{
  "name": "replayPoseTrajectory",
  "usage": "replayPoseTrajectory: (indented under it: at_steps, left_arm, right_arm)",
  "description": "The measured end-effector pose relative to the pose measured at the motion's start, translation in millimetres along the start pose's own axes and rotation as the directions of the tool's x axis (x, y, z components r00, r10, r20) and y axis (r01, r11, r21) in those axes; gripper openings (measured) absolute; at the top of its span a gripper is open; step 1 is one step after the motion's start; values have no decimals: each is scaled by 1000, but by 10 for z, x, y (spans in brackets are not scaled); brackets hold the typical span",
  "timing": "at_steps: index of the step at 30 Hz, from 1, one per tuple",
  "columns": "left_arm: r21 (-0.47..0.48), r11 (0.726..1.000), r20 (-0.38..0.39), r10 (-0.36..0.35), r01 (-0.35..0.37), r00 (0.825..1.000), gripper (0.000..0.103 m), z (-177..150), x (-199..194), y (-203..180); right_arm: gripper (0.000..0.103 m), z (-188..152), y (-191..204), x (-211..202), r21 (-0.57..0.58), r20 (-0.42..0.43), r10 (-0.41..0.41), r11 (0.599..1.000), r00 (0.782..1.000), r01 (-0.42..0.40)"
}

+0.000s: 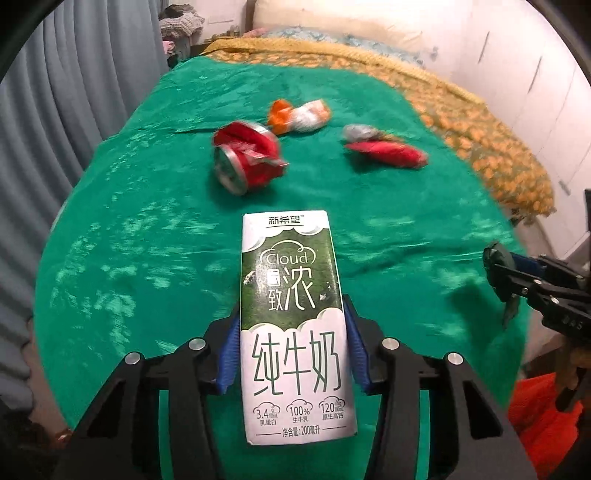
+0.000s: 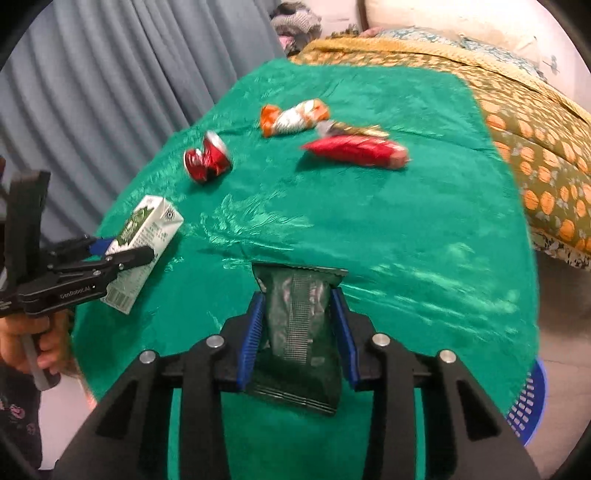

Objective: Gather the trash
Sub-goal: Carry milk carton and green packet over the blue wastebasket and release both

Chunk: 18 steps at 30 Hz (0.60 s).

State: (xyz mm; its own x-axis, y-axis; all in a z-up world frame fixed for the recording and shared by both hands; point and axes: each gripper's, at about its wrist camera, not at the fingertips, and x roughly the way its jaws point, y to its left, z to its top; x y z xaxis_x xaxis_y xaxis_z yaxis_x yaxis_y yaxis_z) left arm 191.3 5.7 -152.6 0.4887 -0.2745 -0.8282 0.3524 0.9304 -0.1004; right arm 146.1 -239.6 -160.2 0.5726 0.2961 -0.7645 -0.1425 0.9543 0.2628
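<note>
Over the green cloth [image 1: 147, 229], fingers [image 1: 229, 354] clamp milk carton [image 1: 295, 325].

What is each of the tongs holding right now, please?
Left tongs: closed on the milk carton.
Right tongs: closed on the dark green packet.

Bed [image 2: 369, 229] fills scene, covered by shiny green cloth [image 1: 147, 258], creased. Beyond cloth, toward head of bed: yellow-orange patterned blanket [image 2: 535, 155], then pale pillow [image 1: 332, 22]. Along bed's left side: grey-blue pleated curtain [image 2: 110, 74], floor to top. Heap of clothes [image 1: 181, 26] in corner between curtain and head of bed. White panelled wall [image 1: 535, 92] along bed's right side. Blue slotted basket [image 2: 528, 402] on pale floor beside bed's near right corner. Light even, indoor.
</note>
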Motion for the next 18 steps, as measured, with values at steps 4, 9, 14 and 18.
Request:
replayPoseTrajectory:
  at_steps: [4,9,14,18]
  left_arm:
    - [18,995,11,-98,98,995,48,0,-94,-384]
    - [115,968,4,-224,223,974,48,8,-139,-1166]
    - [197,911,-52,-360,363,931,48,13,-65,-2100]
    - [251,868,-113,-413,428,904,48,-10,151,-2907]
  right_arm:
    - [36,-140,-341,-353,47,43,-12,999,999,10]
    - [36,-436,-1014,-721,105,52,-144,985,988,138]
    - [36,-790,-1765,-919,196,16,-290,939,957,281]
    - [36,-1070,-2279,-969,285,-13,-338,901,941,328]
